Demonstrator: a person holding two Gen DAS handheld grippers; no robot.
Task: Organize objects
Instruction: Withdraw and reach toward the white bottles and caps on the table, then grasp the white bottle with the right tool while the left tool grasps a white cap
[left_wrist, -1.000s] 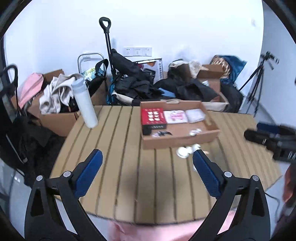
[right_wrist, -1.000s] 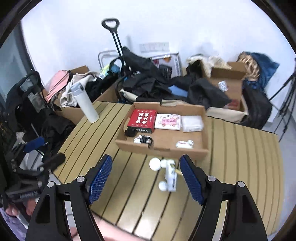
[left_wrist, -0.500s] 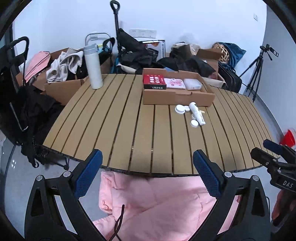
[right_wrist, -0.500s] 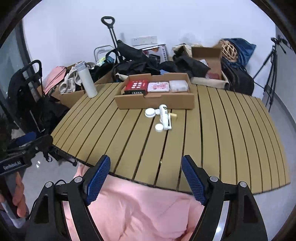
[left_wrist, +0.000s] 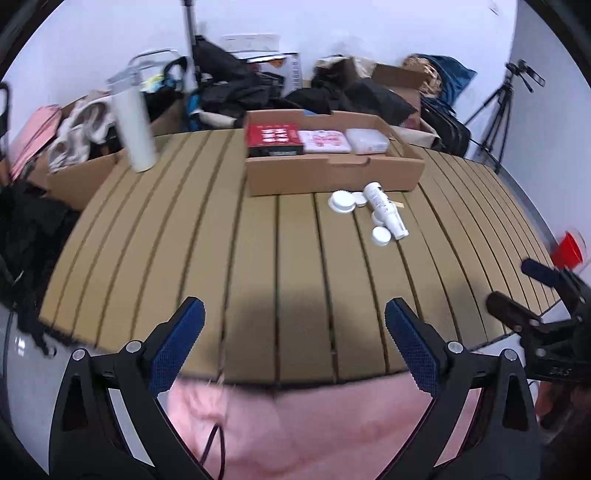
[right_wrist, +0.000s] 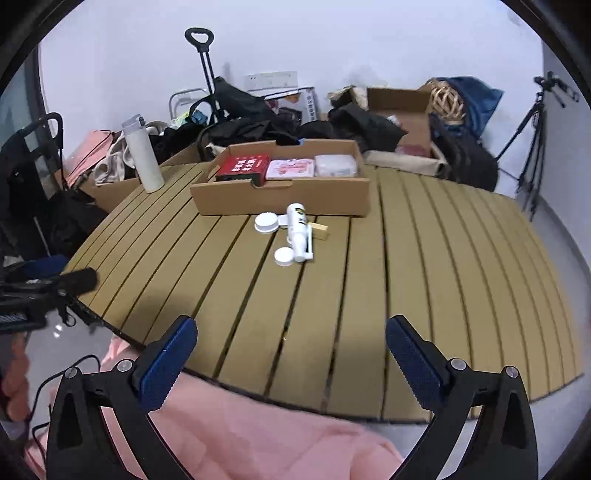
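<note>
1. Since half a second ago both grippers have advanced over the near table (right_wrist: 424, 258) edge; approach restarting.
2. Left gripper (left_wrist: 293, 345) and right gripper (right_wrist: 290, 360): jaws apart, empty.
3. White tube (right_wrist: 299, 232) and caps (right_wrist: 266, 222) lie just before the cardboard box (right_wrist: 280, 199).
4. Open slats between; right edge near.

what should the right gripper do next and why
Probably reach the right gripper forward to the white bottle: it lies loose on the slatted table before the cardboard box, and both grippers are open and empty.
</note>
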